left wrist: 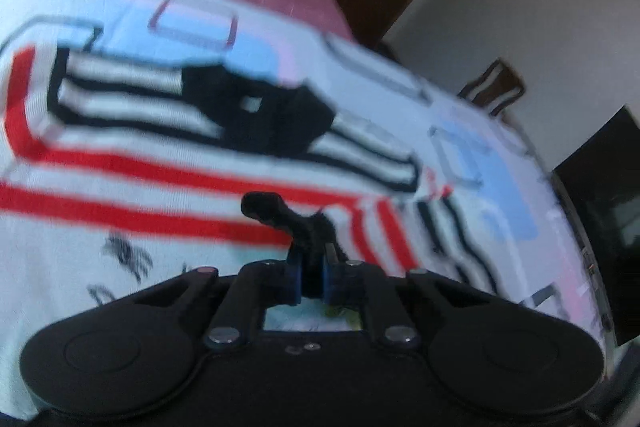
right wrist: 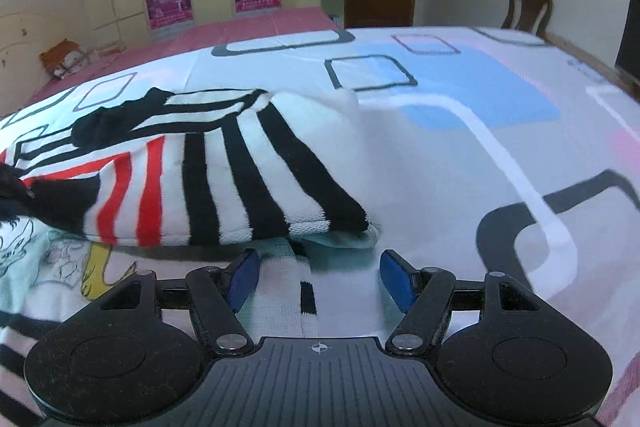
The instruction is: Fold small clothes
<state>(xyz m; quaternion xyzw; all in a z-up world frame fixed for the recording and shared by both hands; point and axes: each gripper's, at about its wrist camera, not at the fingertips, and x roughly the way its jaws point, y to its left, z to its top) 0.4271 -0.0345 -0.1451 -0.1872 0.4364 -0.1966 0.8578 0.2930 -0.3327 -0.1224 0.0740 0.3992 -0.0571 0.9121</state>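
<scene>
Two wrist views, close, downward (shared: striped garment (right wrist: 224, 163))

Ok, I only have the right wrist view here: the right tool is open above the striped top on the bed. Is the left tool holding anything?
Observer: Yes. The left tool is shut on a strip of black fabric that sticks out past its fingertips.
Operator: Which part of the top is that strip?
Observer: The picture is too blurred to name the part. The strip lies over the red stripes of the striped garment, whose black-and-white bands lie farther from the tool.
</scene>
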